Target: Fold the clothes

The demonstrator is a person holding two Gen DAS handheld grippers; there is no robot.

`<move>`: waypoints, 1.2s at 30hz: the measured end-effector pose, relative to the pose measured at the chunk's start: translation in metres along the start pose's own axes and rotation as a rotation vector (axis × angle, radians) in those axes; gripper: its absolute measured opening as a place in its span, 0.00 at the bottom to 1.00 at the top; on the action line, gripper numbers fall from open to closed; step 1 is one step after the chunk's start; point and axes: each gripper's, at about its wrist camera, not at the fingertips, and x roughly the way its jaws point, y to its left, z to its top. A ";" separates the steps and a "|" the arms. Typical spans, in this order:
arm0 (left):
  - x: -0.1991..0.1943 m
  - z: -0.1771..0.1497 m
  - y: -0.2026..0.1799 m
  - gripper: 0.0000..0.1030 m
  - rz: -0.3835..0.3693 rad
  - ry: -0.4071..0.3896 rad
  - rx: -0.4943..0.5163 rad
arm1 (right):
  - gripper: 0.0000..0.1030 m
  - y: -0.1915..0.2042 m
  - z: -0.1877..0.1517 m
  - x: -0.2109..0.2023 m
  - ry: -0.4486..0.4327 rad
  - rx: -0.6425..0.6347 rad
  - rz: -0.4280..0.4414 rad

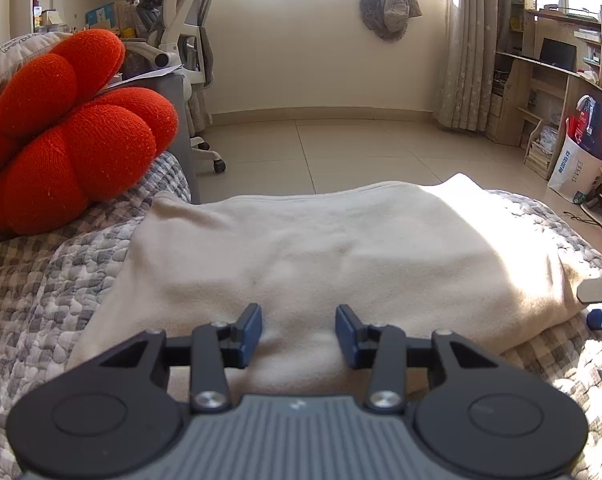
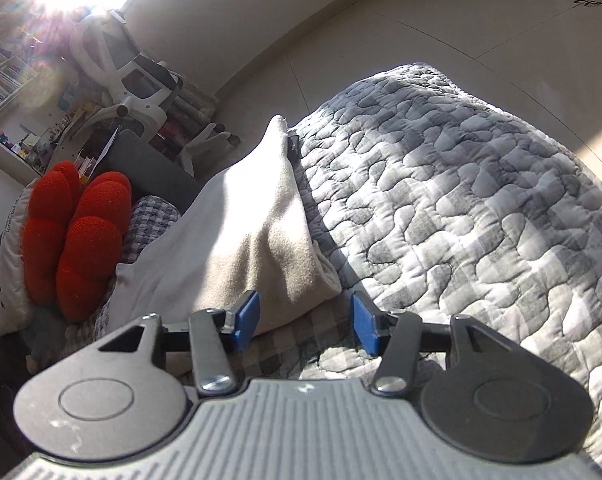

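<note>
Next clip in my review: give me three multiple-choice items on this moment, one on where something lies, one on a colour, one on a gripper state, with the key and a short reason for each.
1. Where does the cream garment lie?
A. on the floor
B. on the grey quilt
C. over the chair

2. What colour is the knitted cushion?
A. red
B. green
C. black

3. How does the left gripper stand?
A. shut on the garment
B. shut on the cushion
C. open over the garment's near edge

Key:
1 B, the garment is spread on the quilt, seen in both views.
2 A, the cushion's lobes are plainly red beside the garment.
3 C, the jaws stand apart with cloth showing between them, nothing pinched. The right gripper is open too, at the garment's corner.
</note>
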 end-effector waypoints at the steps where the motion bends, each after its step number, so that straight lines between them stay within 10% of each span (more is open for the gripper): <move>1: 0.000 -0.001 0.001 0.41 -0.002 -0.002 -0.004 | 0.58 0.001 -0.001 0.001 -0.006 0.003 0.002; 13: -0.002 -0.012 0.006 0.43 -0.009 -0.024 -0.034 | 0.70 0.013 -0.009 0.019 -0.118 0.079 0.004; 18: -0.002 -0.013 0.005 0.43 -0.006 -0.030 -0.029 | 0.39 0.012 -0.004 0.018 -0.162 0.206 0.044; 33: -0.002 -0.010 0.024 0.44 -0.093 -0.024 -0.131 | 0.51 -0.002 -0.019 0.022 -0.174 0.394 0.102; 36: -0.003 -0.010 0.030 0.44 -0.114 -0.016 -0.155 | 0.30 0.008 -0.016 0.015 -0.219 0.337 0.028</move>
